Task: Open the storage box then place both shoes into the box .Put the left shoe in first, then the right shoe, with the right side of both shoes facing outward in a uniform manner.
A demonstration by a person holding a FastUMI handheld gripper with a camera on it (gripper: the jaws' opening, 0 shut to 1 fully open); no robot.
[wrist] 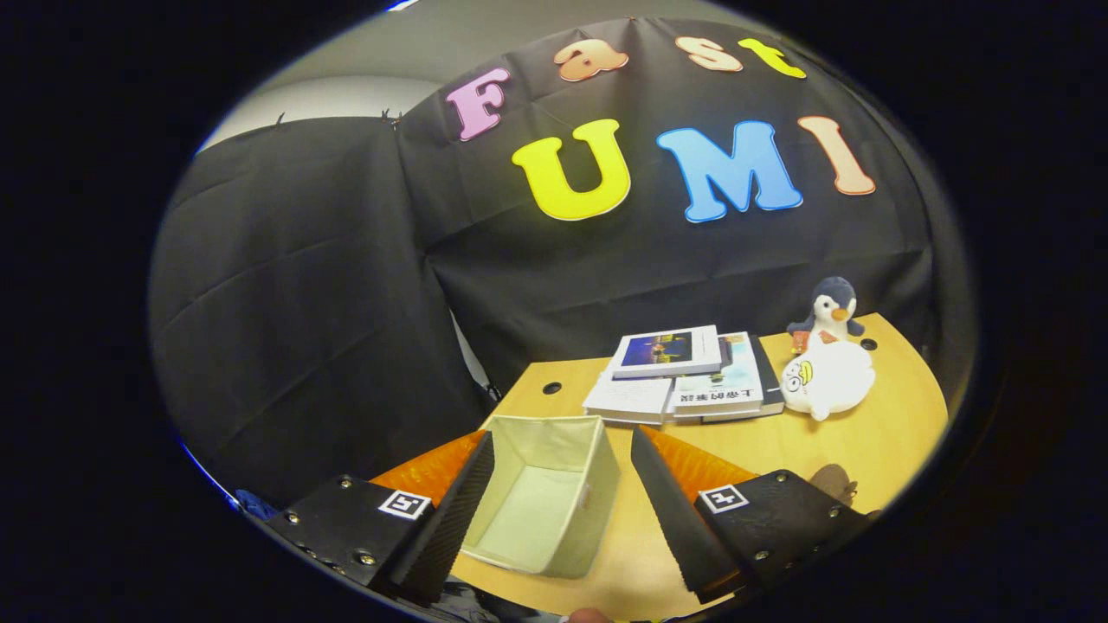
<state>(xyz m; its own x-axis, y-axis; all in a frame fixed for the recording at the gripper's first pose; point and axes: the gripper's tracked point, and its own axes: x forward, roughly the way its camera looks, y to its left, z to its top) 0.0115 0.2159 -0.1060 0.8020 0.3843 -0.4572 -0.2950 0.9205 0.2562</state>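
One box (pixel 545 497), roughly three books (pixel 684 376), two plushies (pixel 828 363).

The gripper (pixel 558 502) has two wedge-shaped fingers (pixel 671 510) with finely ribbed inner faces, standing spread apart, each mounted on a textured block fixed with small silver screws (pixel 366 559) and topped with a square black-and-white marker tag (pixel 723 498).

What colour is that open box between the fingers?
The box is pale cream fabric, inside and out, seen in the gripper view.

Claw (pixel 563 510) held level above the surface, fingers (pixel 459 510) spread wide apart, gripping nothing
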